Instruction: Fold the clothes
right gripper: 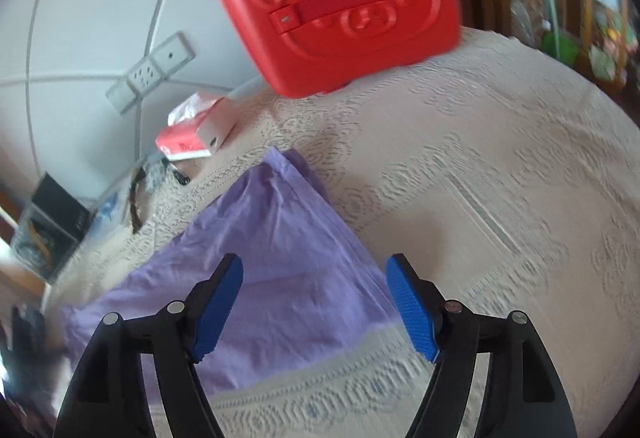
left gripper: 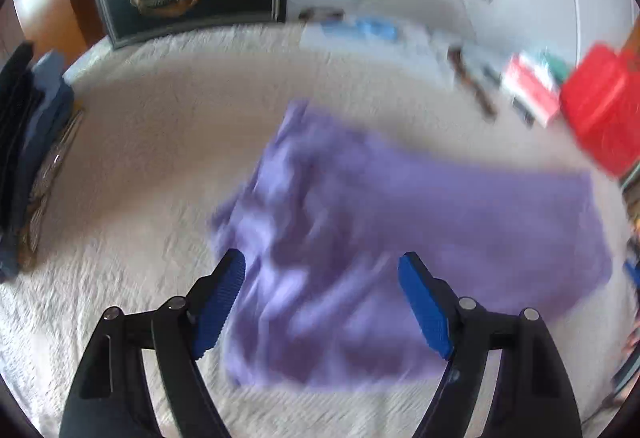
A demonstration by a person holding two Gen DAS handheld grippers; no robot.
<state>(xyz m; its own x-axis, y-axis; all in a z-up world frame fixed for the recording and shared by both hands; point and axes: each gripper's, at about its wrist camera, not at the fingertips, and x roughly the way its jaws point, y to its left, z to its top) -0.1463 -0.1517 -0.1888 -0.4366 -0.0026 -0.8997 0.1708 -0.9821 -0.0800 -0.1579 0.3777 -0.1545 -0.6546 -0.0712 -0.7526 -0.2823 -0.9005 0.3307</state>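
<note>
A lilac garment (left gripper: pixel 400 238) lies spread and rumpled on the lace-patterned bedspread (left gripper: pixel 140 178), roughly in the middle of the bed, with one corner reaching toward the red bear-embossed case (right gripper: pixel 340 2) near the wall. It looks like thin woven fabric: light, limp, with no stiffness to hold a crease unaided, and likely to sag and drag if lifted by one point alone. The creases on its left part in the left wrist view suggest bunched layers there, though motion blur hides seams and hems.

The left gripper (left gripper: pixel 320 302) hovers over the near edge of the cloth, its fingers (left gripper: pixel 220 302) wide apart and holding nothing. The right gripper (right gripper: pixel 316 306) hangs above the garment's right edge, its fingers (right gripper: pixel 412 310) also spread and empty.

The best holds are probably the two near corners or the hem, pinched flat so that both layers are caught; the bedspread's texture may snag or get pinched along with the cloth, so a shallow bite seems wise.
</note>
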